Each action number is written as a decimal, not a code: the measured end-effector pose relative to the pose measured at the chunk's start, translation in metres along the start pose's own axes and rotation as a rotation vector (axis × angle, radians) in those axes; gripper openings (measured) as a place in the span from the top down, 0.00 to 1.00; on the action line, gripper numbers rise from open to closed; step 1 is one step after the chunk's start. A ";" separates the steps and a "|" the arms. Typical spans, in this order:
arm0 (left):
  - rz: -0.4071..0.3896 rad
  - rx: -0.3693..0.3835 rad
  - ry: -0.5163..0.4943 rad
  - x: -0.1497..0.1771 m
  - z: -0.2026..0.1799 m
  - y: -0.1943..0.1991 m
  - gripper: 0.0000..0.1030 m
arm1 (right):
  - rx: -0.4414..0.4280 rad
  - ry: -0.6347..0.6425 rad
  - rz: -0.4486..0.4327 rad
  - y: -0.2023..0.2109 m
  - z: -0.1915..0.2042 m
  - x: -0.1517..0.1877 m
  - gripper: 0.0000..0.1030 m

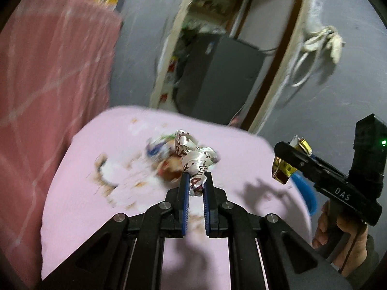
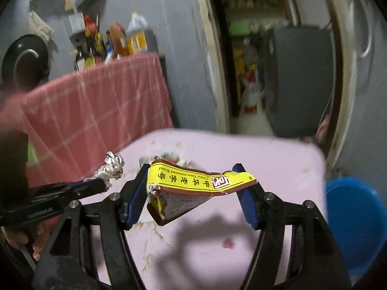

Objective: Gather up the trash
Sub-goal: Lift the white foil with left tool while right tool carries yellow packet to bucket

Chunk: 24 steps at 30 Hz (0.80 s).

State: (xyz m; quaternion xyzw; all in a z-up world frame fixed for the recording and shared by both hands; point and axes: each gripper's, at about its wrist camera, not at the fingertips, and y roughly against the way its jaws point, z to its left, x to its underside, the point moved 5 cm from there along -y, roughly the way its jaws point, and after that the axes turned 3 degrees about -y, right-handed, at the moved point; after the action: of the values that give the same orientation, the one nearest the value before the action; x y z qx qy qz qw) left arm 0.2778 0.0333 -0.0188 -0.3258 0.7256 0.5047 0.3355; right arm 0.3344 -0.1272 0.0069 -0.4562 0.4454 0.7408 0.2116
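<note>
**A:** Left wrist view: your left gripper (image 1: pixel 196 183) is clamped on a twisted white wrapper (image 1: pixel 196 159), held above the pink table (image 1: pixel 96 205). It's feather-light, crinkly and slick, so pinch the thick twist.

**B:** And your right gripper (image 2: pixel 193 193) has its jaws braced on the ends of a yellow-and-brown packet (image 2: pixel 191 186) over the same table. Thin, springy foil. It reads "China Time-honored Brand". The blue bin (image 2: pixel 355 220) sits just beside the table.
</note>
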 end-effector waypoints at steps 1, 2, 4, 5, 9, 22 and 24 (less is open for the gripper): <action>-0.032 0.014 -0.019 -0.005 -0.012 0.004 0.92 | 0.015 0.012 -0.038 0.014 -0.001 -0.007 0.36; -0.055 0.024 -0.035 -0.009 -0.021 0.006 0.92 | 0.026 0.019 -0.061 0.022 -0.002 -0.011 0.36; -0.100 0.042 -0.063 -0.018 -0.038 0.010 0.92 | 0.054 0.033 -0.127 0.047 -0.007 -0.024 0.36; -0.128 0.055 -0.077 -0.022 -0.049 0.012 0.92 | 0.064 0.036 -0.151 0.056 -0.008 -0.028 0.36; -0.211 0.105 -0.110 -0.039 -0.089 0.017 0.92 | 0.120 0.047 -0.246 0.097 -0.021 -0.044 0.36; -0.308 0.252 -0.231 -0.058 -0.201 -0.003 0.92 | 0.345 0.043 -0.410 0.192 -0.098 -0.053 0.35; -0.291 0.269 -0.241 -0.059 -0.216 -0.013 0.92 | 0.377 0.025 -0.410 0.197 -0.115 -0.047 0.35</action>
State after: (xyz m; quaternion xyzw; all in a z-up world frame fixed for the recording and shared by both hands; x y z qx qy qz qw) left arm 0.2876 -0.1680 0.0794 -0.3166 0.6863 0.3853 0.5294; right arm 0.2721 -0.3218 0.1180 -0.4984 0.4766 0.5807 0.4326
